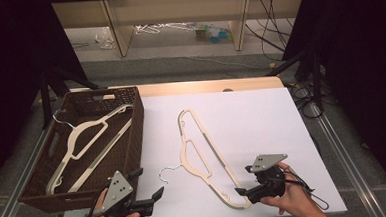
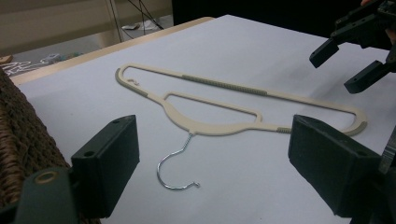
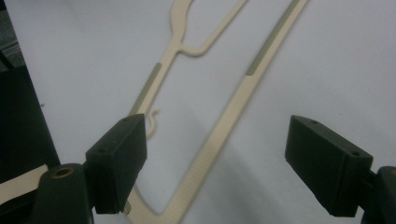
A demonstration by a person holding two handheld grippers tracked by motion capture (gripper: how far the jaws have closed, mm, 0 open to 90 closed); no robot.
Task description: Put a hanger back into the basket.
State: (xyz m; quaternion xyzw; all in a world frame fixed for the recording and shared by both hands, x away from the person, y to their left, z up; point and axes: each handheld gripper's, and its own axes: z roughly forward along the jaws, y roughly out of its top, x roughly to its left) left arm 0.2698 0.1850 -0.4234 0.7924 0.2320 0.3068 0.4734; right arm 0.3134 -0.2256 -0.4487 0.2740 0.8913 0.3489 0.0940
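A cream plastic hanger point(image 1: 185, 159) with a metal hook point(image 1: 165, 171) lies flat on the white table top point(image 1: 261, 120). My left gripper point(image 1: 146, 183) hovers open near the front edge, beside the hook. In the left gripper view the hook point(image 2: 173, 161) lies ahead of my wide-apart jaws point(image 2: 212, 135), with nothing between them. My right gripper point(image 1: 244, 180) is open at the near end of the hanger. In the right gripper view its jaws point(image 3: 215, 140) stand on either side of the hanger's long bar point(image 3: 233, 107), apart from it. The left gripper view also shows the right gripper point(image 2: 348, 65) beyond the hanger point(image 2: 219, 85).
A dark woven basket point(image 1: 137, 136) stands at the table's left with a second cream hanger point(image 1: 89, 131) inside; its wall point(image 2: 23, 135) is close to my left jaw. The table's front edge is just below both hands. Cables and clutter lie on the floor beyond.
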